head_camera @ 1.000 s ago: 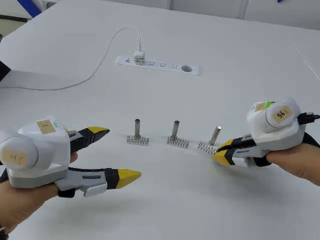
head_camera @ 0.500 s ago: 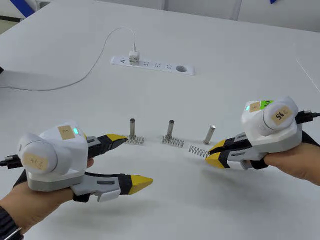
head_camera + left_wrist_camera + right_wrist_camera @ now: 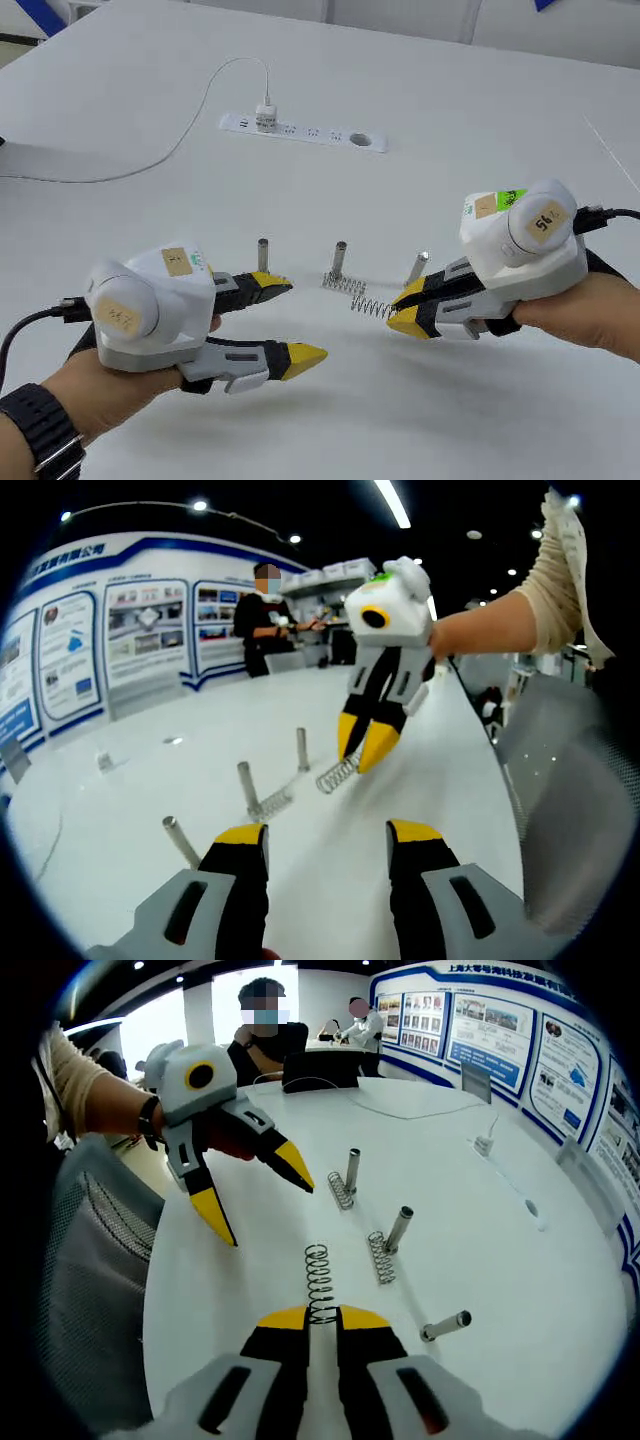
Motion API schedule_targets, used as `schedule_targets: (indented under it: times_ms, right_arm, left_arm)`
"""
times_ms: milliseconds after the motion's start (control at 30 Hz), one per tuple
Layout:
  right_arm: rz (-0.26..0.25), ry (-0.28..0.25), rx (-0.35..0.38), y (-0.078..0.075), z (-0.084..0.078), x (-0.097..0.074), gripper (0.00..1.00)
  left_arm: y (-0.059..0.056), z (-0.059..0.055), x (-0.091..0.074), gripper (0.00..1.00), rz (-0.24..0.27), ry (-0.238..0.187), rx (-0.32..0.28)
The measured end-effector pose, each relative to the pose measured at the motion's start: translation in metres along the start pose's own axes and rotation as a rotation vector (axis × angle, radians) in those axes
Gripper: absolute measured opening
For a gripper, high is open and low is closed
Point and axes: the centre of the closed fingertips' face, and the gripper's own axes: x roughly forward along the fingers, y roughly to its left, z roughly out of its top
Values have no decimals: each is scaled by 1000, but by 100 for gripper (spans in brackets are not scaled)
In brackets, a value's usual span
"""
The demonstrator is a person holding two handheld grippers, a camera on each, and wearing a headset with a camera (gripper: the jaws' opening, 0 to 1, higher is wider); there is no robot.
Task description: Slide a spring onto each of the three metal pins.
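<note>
White table [image 3: 470,110], 3 metal pins in a row: left pin [image 3: 263,254] and middle pin [image 3: 340,258] upright, right pin [image 3: 417,268] looks tilted in the head view. Right gripper [image 3: 402,313] has its jaws pressed together on 1 end of a spring [image 3: 372,306]. The coil sticks out straight ahead of the tips, just in front of the gap between the middle and right pins. Cannot tell if its free end clears the table. The right gripper view confirms it: yellow tips [image 3: 322,1318] nipping the near end of the spring [image 3: 319,1280], the rest free. Second spring [image 3: 343,283] lies flat at the foot of the middle pin, touching or nearly so. Third spring [image 3: 341,1190] lies beside the far pin [image 3: 352,1168] in the right gripper view. Left gripper [image 3: 302,320] is held near the left pin, jaws spread wide, nothing between them; its own view shows the same open gap [image 3: 326,832]. Power strip [image 3: 300,131] with a plugged cable [image 3: 190,140] sits well behind the pins.
</note>
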Motion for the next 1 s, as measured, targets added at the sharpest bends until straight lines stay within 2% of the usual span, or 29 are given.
schedule_targets:
  times_ms: [333,600,867,1000]
  right_arm:
    - [61,18,-51,17,5,2,11]
    - [110,38,-90,28,5,2,11]
    - [147,62,-99,36,3,1,11]
    - [148,72,-103,38,3,0,11]
  left_arm:
    - [-15,6,12,36,-53,-11,29]
    - [-28,6,18,27,-96,-5,82]
    - [-33,5,20,16,-107,0,133]
    - [-33,2,21,12,-103,8,158]
